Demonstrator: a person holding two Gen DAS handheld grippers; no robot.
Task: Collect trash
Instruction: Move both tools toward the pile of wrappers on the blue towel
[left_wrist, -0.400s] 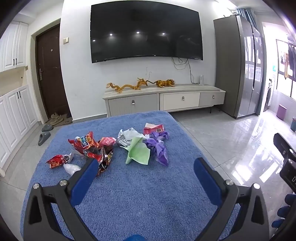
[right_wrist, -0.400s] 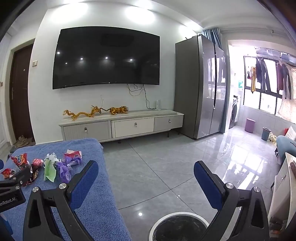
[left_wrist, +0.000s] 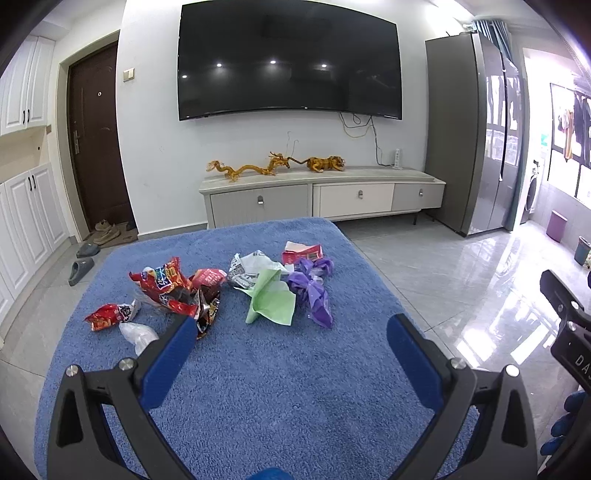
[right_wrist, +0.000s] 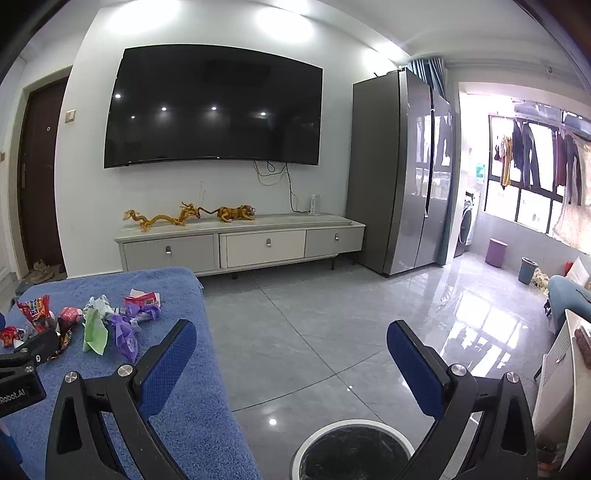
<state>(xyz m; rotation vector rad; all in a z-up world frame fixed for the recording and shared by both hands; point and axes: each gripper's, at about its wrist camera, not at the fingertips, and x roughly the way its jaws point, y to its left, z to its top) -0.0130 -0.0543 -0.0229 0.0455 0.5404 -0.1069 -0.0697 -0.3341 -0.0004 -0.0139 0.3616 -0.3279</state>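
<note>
Trash lies scattered across the far half of a blue towel-covered table, filling the middle of the left wrist view. At the left of the pile sit a small red snack packet and a clear crumpled plastic piece just beside it. A larger red snack wrapper lies above them, touching a dark torn wrapper. In the centre a green paper sheet rests against a crumpled white printed bag. To its right is a purple plastic bag, with a small red and white carton just behind it.

The left gripper hangs above the near part of the table, angled downward, its blue-padded jaws spread wide with nothing between them; the left fingertip overlaps the dark wrapper in the picture, though contact cannot be told.

The right gripper is also spread fully and empty, positioned off the table's right edge over the grey tiled floor. A round white-rimmed bin with a black liner stands at the bottom centre of the right wrist view, beside the table. Behind, a large television hangs above a low cabinet.
</note>
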